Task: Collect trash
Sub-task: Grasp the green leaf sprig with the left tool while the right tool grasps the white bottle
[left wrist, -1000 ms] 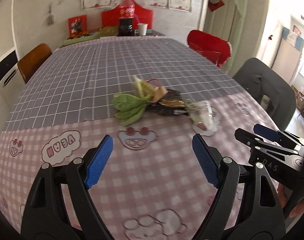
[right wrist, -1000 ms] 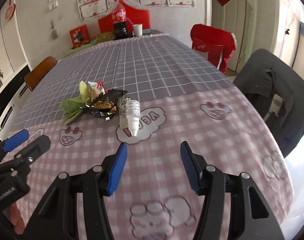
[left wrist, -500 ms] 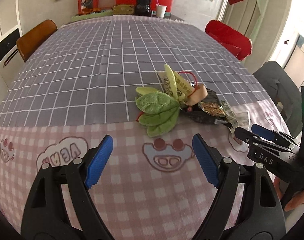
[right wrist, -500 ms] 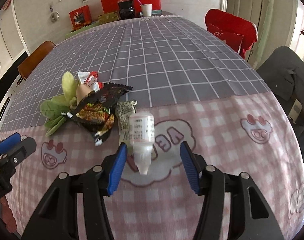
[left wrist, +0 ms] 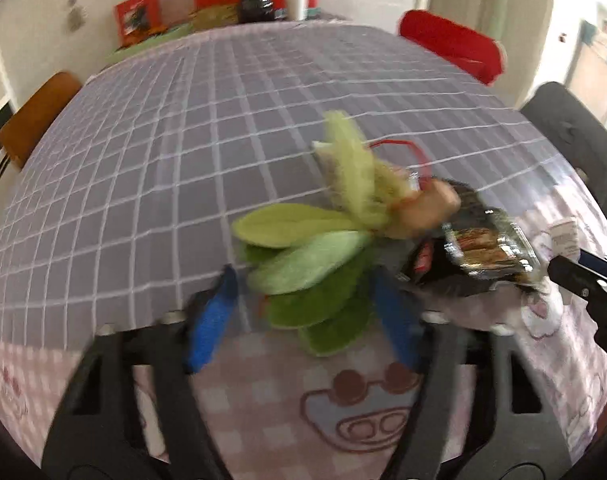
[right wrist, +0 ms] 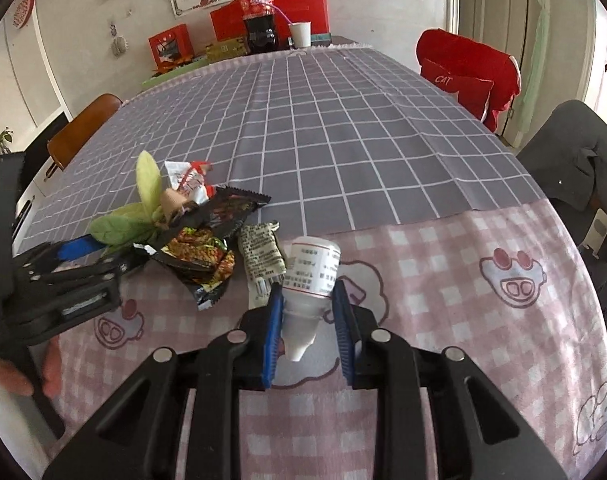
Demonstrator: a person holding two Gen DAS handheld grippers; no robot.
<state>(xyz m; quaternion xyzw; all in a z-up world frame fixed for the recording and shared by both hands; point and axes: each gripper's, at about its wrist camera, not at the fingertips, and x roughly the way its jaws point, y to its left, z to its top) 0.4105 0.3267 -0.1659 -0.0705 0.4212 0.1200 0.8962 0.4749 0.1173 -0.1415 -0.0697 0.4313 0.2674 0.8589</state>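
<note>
Altogether: one bottle (right wrist: 313,276), three wrappers (right wrist: 223,216), one leaf bunch (left wrist: 315,272).

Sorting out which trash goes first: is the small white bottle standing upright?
No, the white bottle lies on its side between the right gripper fingers.

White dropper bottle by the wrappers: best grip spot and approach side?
Grip the white dropper bottle across its labelled body, coming from its tip end. It lies flat, tip toward the right gripper, whose closing jaws straddle the narrower tapered neck; the wider straight body should hold better.
</note>
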